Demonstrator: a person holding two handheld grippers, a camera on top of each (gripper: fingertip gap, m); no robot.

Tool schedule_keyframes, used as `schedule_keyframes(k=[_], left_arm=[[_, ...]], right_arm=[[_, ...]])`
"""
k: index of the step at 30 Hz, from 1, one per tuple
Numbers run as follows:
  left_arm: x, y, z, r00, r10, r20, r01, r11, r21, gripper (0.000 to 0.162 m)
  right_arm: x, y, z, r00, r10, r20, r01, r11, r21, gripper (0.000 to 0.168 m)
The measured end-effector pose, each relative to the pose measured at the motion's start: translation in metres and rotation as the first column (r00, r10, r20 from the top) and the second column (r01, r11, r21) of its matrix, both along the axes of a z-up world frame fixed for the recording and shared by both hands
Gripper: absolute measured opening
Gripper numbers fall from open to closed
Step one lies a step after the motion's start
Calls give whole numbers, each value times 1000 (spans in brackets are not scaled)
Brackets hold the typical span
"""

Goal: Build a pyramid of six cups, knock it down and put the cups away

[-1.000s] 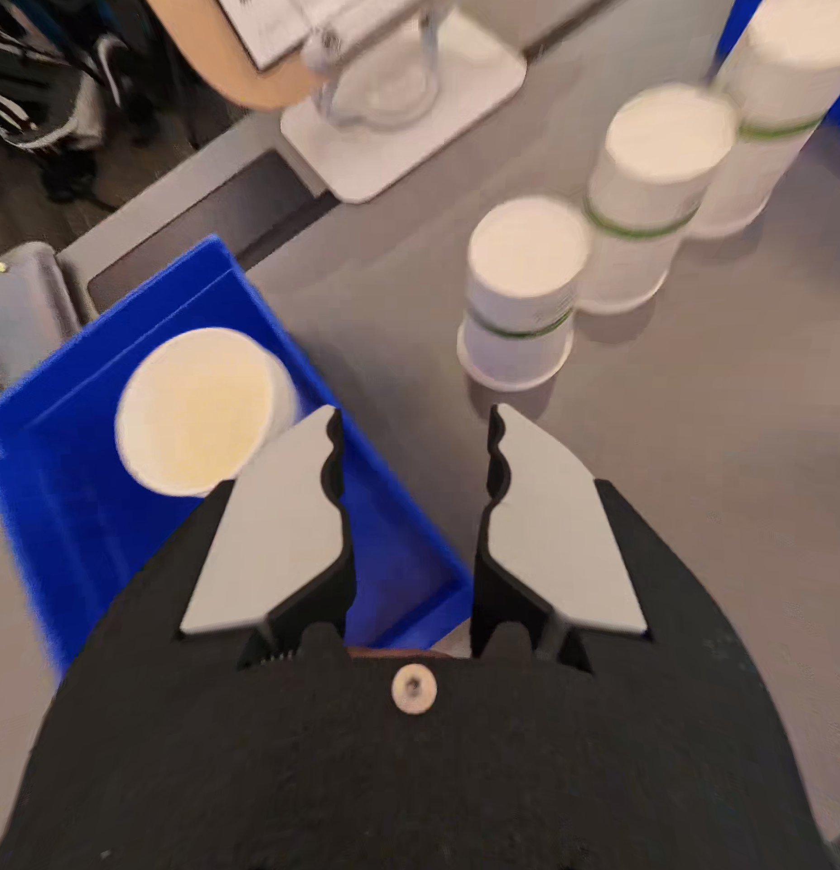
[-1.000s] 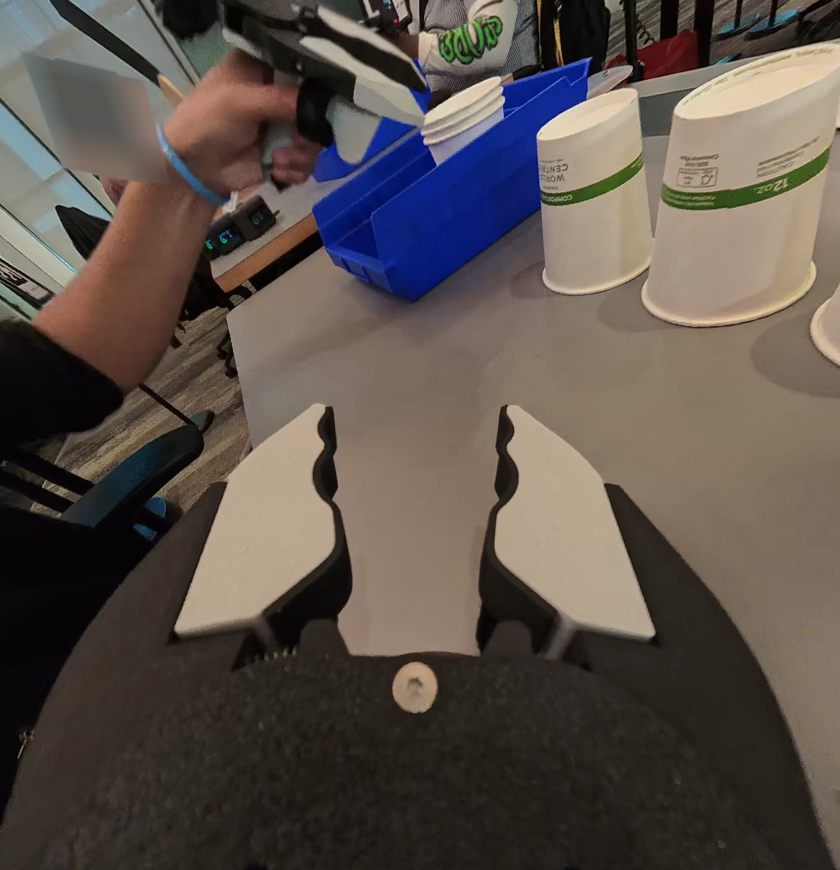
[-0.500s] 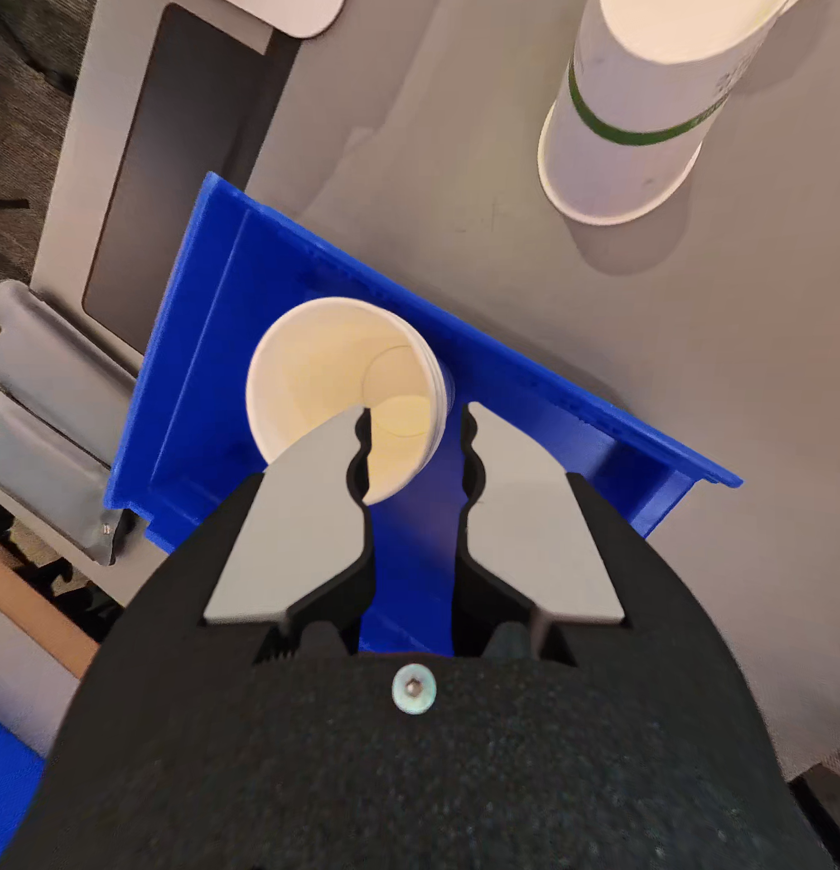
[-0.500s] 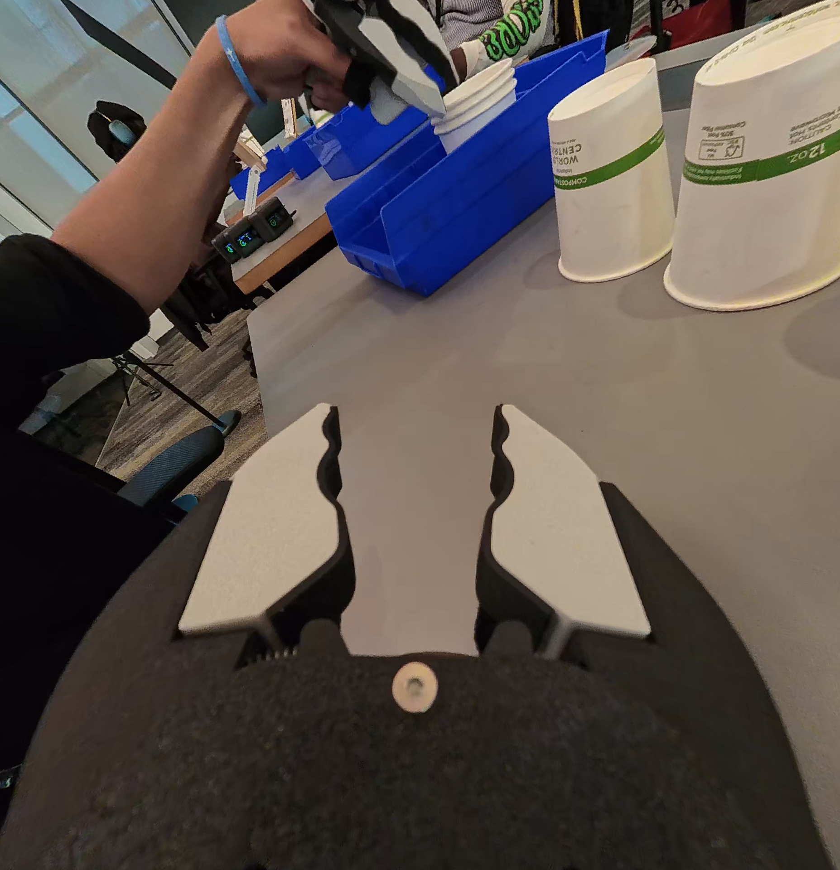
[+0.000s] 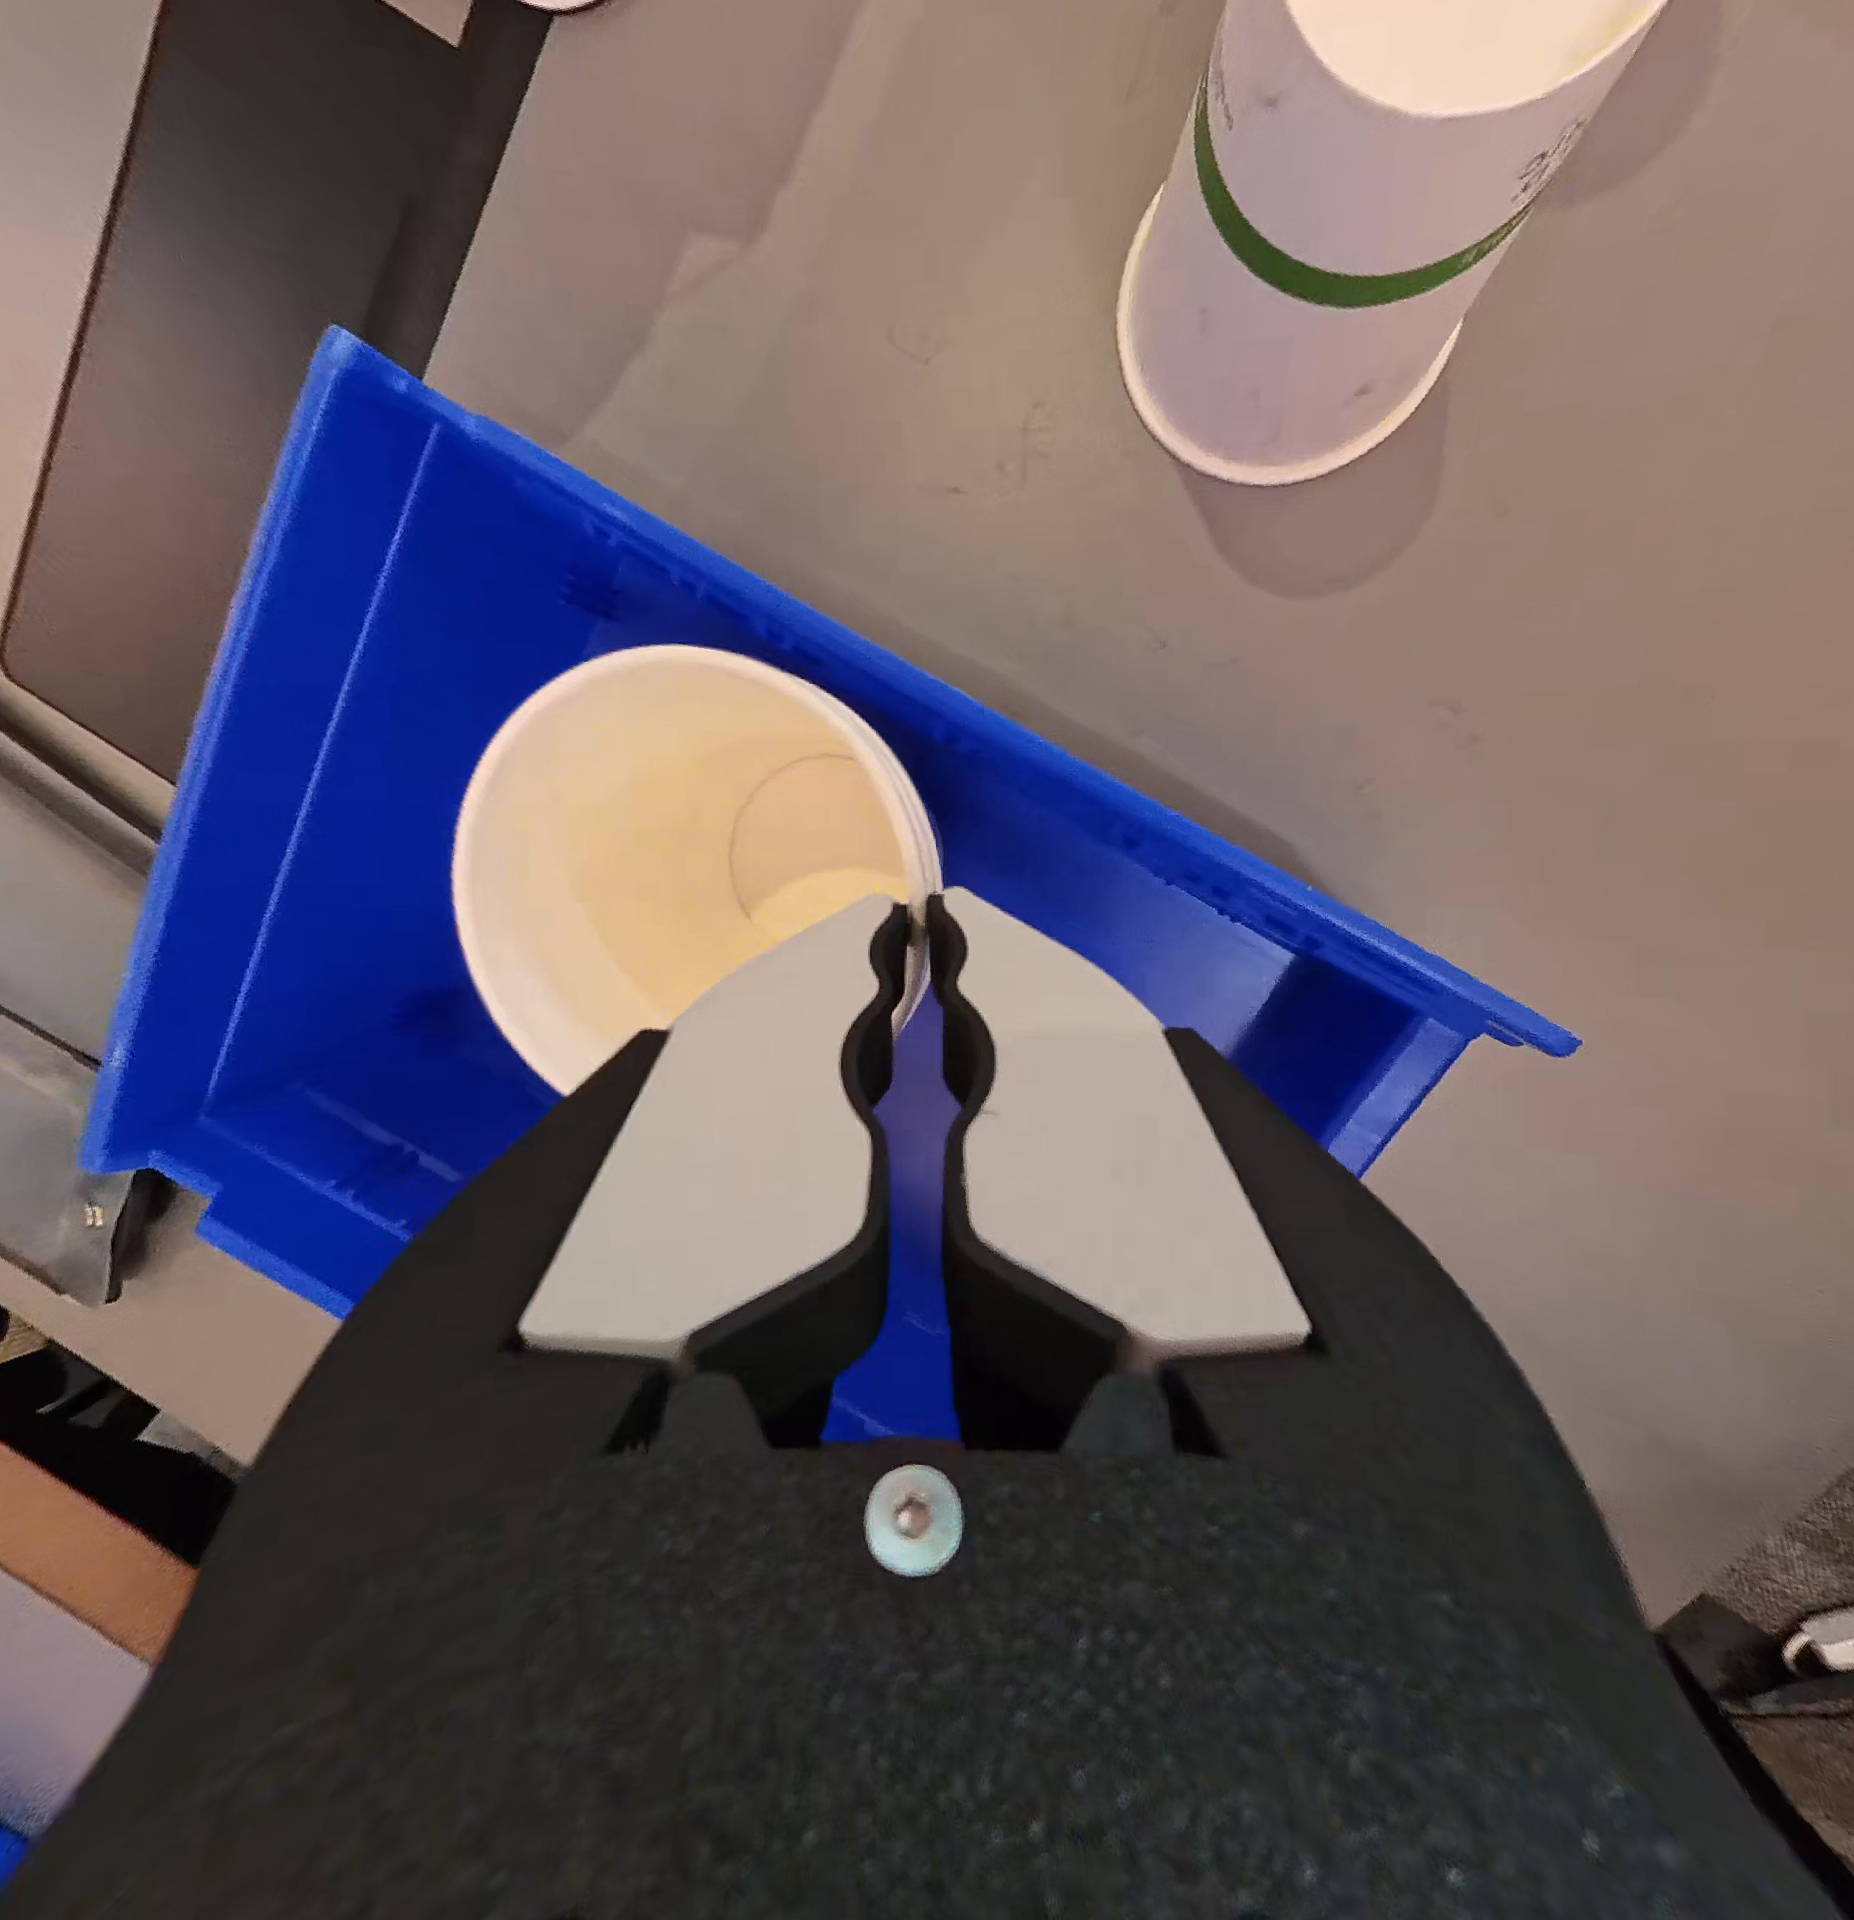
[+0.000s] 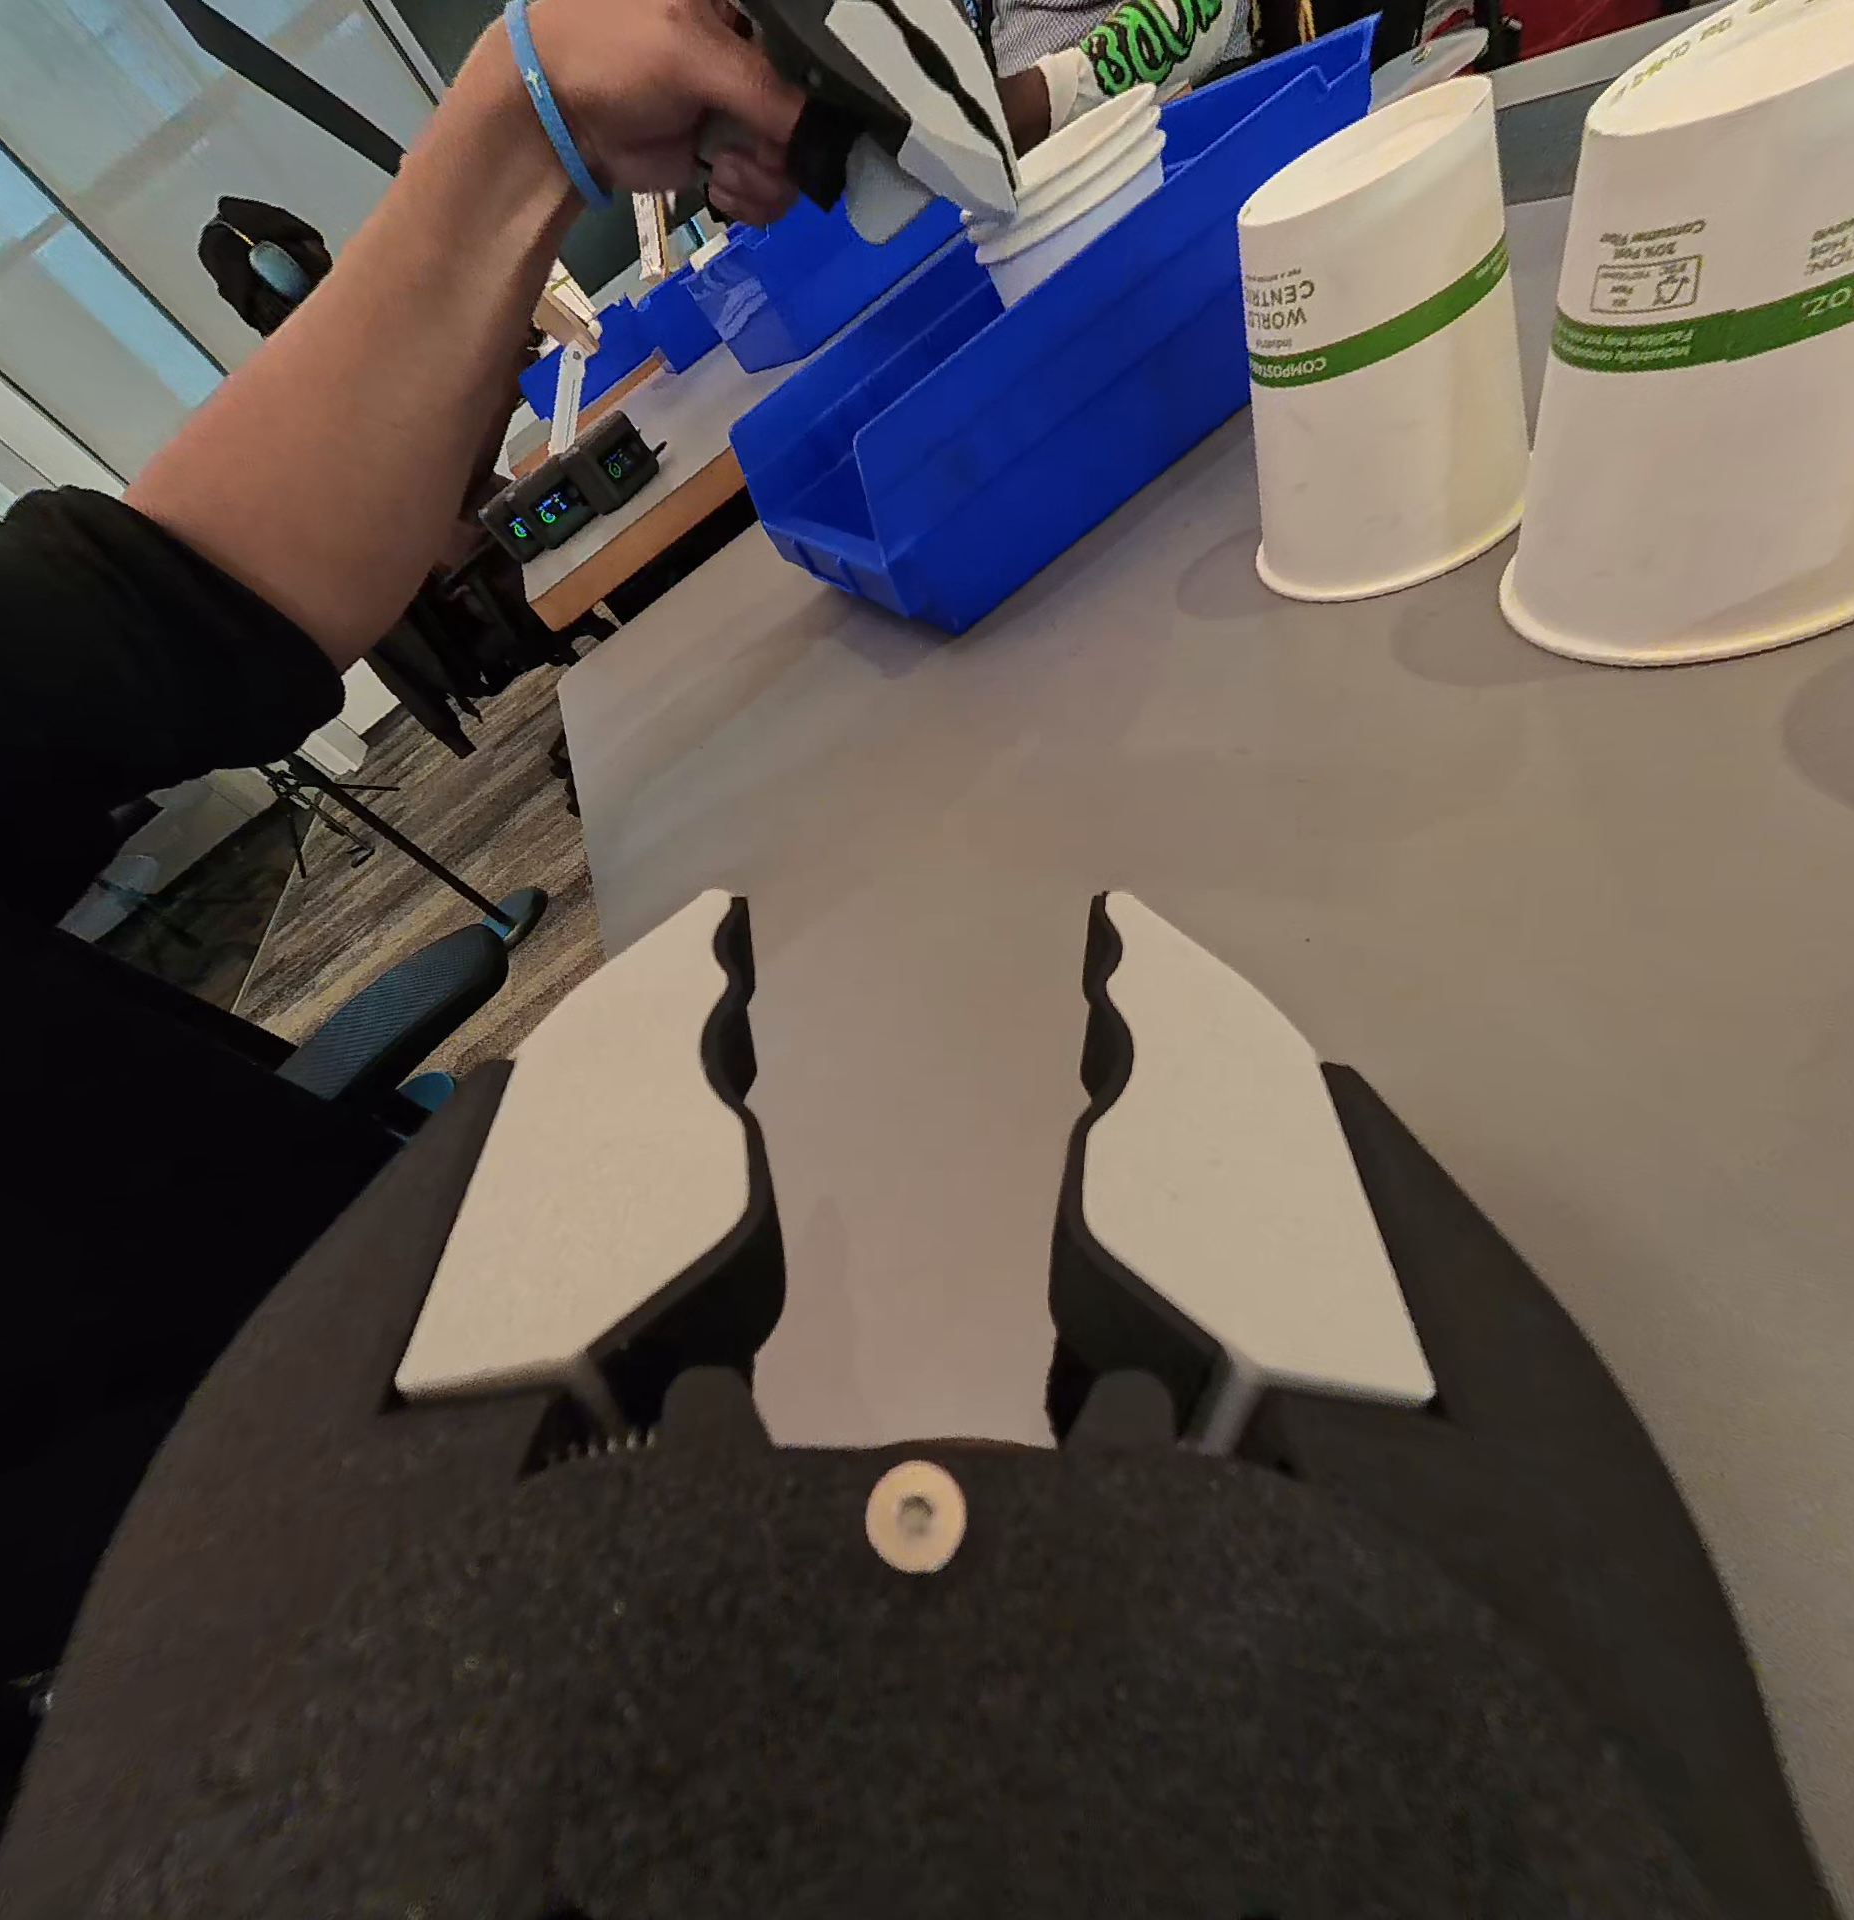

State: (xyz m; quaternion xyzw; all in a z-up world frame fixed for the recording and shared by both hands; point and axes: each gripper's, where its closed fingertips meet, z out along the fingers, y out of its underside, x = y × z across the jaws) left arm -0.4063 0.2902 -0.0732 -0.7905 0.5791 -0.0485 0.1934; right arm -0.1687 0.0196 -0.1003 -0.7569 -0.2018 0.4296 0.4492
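Nested white paper cups [image 5: 653, 831] in blue plastic bin [image 5: 310, 831]: rim at four o'clock pinched between left gripper [image 5: 921, 914] fingers. Right gripper [image 6: 918, 914] fingers wide apart, empty, over grey counter [image 6: 1318, 831].

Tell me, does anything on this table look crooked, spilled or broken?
Nothing is spilled or broken. The one oddity is the stack of cups in the blue bin: it leans sideways rather than standing straight, with the left gripper pinching its rim. The upside-down cups on the grey table stand evenly.
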Motion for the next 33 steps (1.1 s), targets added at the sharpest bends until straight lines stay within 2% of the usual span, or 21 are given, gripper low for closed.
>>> schedule_keyframes(k=[7,16,23,27,30,33], left_arm=[[0,7,4,1000,19,21,-19,1000,5,2],[4,9,43,999,6,41,-9,998,70,3],[2,4,101,995,-9,101,-9,984,178,3],[12,-14,143,987,-74,141,41,974,224,3],[32,-40,170,973,-156,170,112,964,243,3],[64,-74,184,941,-269,205,217,945,244,3]], right_arm=[[0,-1,1,1000,1,0,-1,1000,-1,60],[-1,-1,0,1000,5,4,-5,1000,-7,59],[5,6,-3,1000,-11,9,11,1000,-6,59],[5,24,3,999,14,40,-15,1000,22,66],[1,43,23,999,35,16,-36,998,55,74],[-8,60,51,997,74,-20,-73,994,80,82]])
